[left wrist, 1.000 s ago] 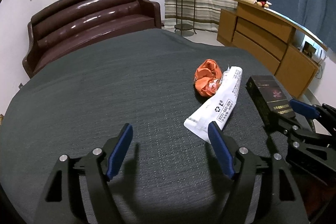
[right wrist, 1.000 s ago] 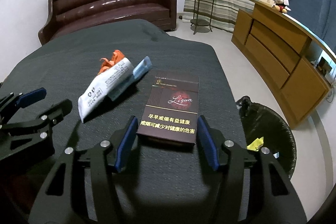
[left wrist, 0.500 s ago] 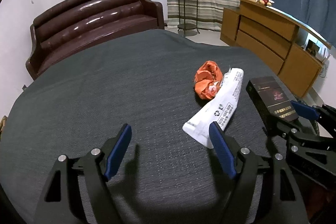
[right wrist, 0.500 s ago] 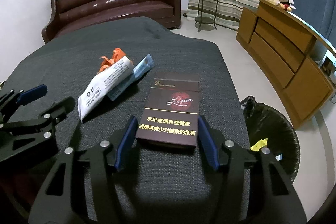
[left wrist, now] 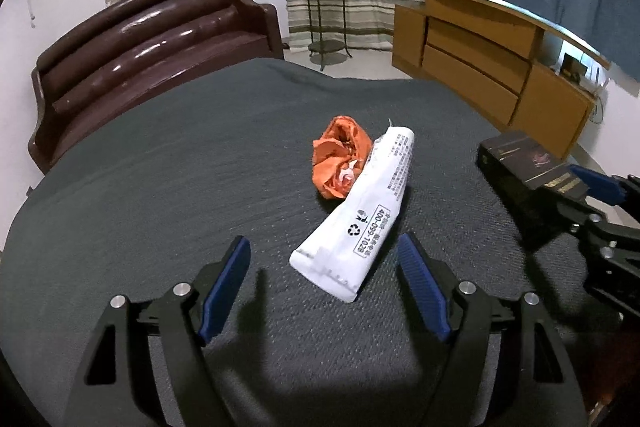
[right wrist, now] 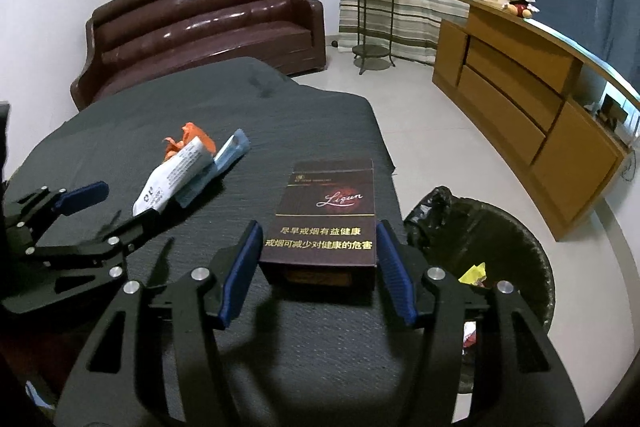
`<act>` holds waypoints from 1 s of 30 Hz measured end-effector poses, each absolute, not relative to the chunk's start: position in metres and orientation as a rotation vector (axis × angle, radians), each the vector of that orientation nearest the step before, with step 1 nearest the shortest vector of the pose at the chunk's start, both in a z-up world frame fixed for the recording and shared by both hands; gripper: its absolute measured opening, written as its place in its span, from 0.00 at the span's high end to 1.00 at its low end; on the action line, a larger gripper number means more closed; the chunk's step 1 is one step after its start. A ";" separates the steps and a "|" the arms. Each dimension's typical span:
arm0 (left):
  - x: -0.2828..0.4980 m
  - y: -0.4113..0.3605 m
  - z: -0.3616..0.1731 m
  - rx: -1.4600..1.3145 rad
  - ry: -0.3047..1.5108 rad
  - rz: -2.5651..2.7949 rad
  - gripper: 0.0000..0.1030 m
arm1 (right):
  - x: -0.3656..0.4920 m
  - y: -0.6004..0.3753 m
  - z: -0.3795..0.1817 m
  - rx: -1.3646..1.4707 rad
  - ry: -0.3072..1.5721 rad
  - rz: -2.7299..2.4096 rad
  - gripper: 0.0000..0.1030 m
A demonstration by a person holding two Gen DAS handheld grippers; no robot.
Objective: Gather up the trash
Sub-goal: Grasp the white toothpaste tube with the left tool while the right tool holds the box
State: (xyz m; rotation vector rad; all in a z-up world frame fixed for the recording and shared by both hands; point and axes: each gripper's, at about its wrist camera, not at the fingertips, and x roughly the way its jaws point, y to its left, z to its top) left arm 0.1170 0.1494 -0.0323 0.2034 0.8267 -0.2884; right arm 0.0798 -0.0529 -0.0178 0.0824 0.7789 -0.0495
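A white wrapper (left wrist: 360,223) lies on the dark grey table (left wrist: 160,187), with a crumpled orange wrapper (left wrist: 338,157) touching its far end. My left gripper (left wrist: 324,283) is open, its jaws either side of the white wrapper's near end. A dark cigarette carton (right wrist: 328,217) lies near the table's right edge. My right gripper (right wrist: 318,267) is open, its blue pads either side of the carton's near end, with small gaps. The carton also shows in the left wrist view (left wrist: 524,173). The white wrapper (right wrist: 172,183), orange wrapper (right wrist: 188,139) and a blue packet (right wrist: 230,155) show in the right wrist view.
A black-lined trash bin (right wrist: 492,247) with some litter stands on the floor beside the table's right edge. A brown leather sofa (left wrist: 148,55) is behind the table, a wooden sideboard (right wrist: 532,115) at the right, a plant stand (right wrist: 372,7) at the back.
My left gripper has shifted right, so the white wrapper now lies between its jaws. My right gripper has moved forward a little around the carton's near end. Both stay open.
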 end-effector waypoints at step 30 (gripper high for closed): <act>0.089 0.134 -0.038 0.254 0.890 -0.381 0.86 | 0.071 -0.068 -0.022 0.109 0.773 -0.046 0.45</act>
